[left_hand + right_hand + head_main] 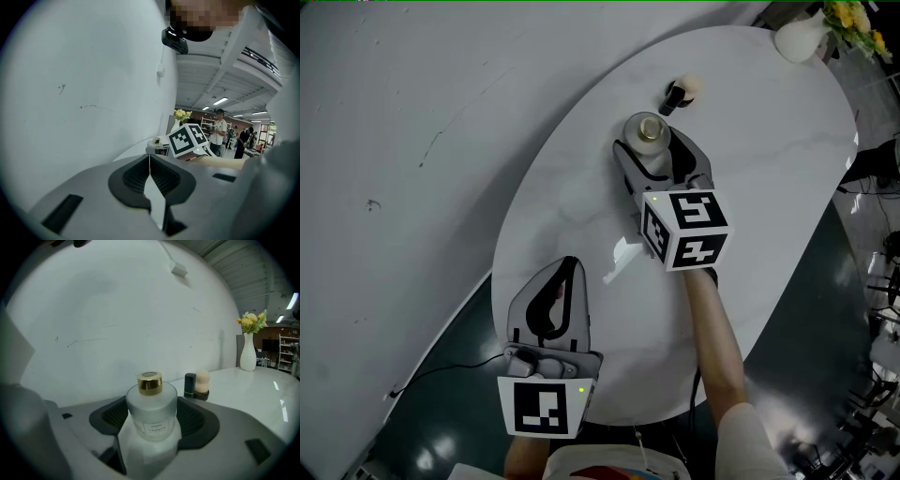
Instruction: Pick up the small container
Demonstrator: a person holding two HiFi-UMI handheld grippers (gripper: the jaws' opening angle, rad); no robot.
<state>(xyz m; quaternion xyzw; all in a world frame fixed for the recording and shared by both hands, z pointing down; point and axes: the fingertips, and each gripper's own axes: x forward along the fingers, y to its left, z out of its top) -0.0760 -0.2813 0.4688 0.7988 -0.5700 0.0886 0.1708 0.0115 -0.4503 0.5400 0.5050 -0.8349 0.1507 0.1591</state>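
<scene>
The small container (644,133) is a frosted round bottle with a gold cap, standing on the white oval table (769,178). My right gripper (659,150) reaches it from the near side, its jaws pressed to both sides of the bottle. In the right gripper view the bottle (151,411) fills the gap between the dark ribbed pads (193,419). My left gripper (571,267) rests near the table's front left edge, jaws together and holding nothing. Its pads (136,177) meet in a thin line in the left gripper view.
A black lipstick with a beige sponge (682,91) stands just beyond the bottle. A white vase of yellow flowers (802,36) is at the table's far end. A white wall (412,112) runs along the left. People (218,136) stand far behind.
</scene>
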